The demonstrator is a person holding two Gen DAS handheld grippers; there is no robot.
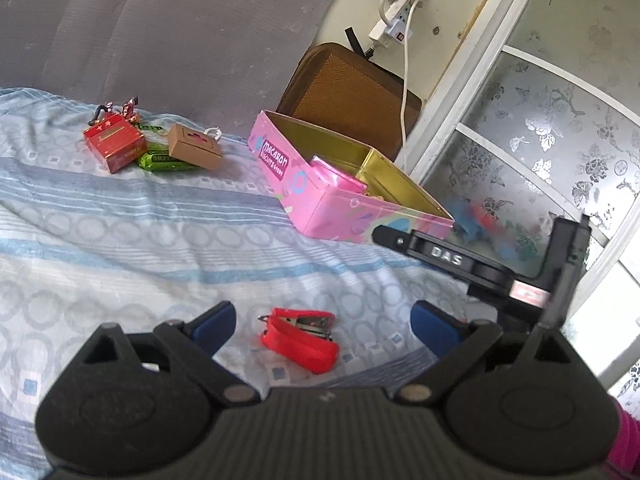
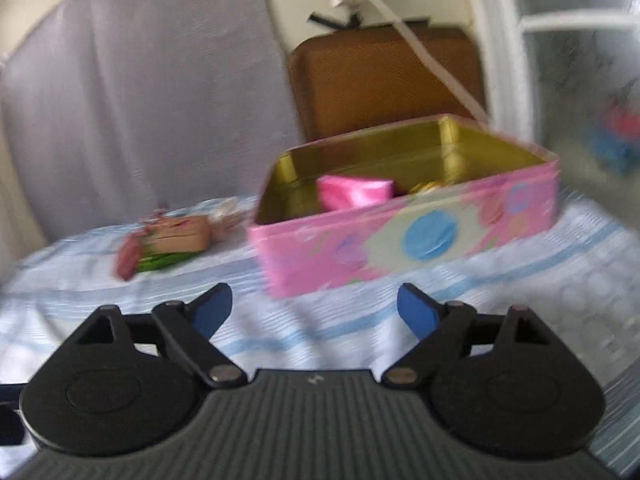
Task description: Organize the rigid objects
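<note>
A small red stapler [image 1: 298, 338] lies on the blue-patterned bedsheet [image 1: 120, 240], between the blue pads of my left gripper [image 1: 322, 324]; the pads stand wide and do not touch it. Further off, an open pink Macaron tin [image 1: 320, 200] with a gold inside holds a pink packet [image 1: 340, 174]. In the blurred right wrist view, my right gripper [image 2: 314, 314] is open and empty. It hangs just short of the tin's [image 2: 400, 240] near wall, with the pink packet [image 2: 352, 192] showing inside.
At the far left lie a red box [image 1: 114, 142], a brown cardboard box [image 1: 194, 146] and a green packet [image 1: 160, 160]. A black arm marked DAS [image 1: 444, 254] reaches in from the right, near the tin's corner. Behind are a brown cushion [image 1: 352, 88], a grey headboard and a frosted window.
</note>
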